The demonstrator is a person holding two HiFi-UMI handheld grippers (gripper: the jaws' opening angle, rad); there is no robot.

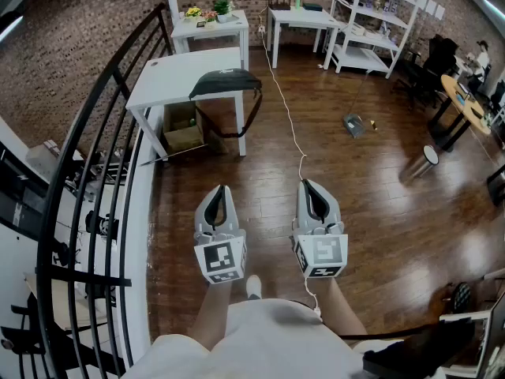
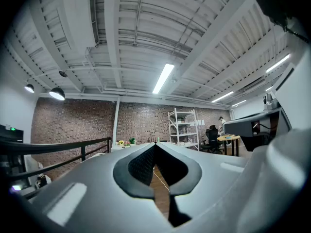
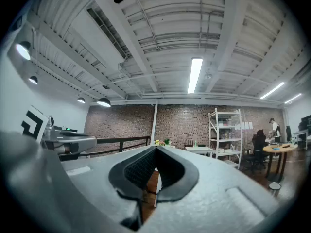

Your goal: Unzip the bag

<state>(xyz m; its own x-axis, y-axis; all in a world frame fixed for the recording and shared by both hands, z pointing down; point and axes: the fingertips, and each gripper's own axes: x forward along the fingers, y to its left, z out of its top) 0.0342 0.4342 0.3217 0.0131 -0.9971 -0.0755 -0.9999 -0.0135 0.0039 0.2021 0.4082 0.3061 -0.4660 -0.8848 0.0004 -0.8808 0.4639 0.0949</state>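
One bag (image 1: 225, 82) lay on table (image 1: 170, 77), long axis left-right; left gripper (image 1: 221, 191), right gripper (image 1: 310, 186) both closed, empty

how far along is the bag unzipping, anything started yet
Done: nothing visible. The bag lies on the white table across the floor, far from both claws; whether it is zipped is too small to tell. In hand: nothing, the left claw and right claw are shut and empty. Left: approach the table, grip the zip pull, open it.
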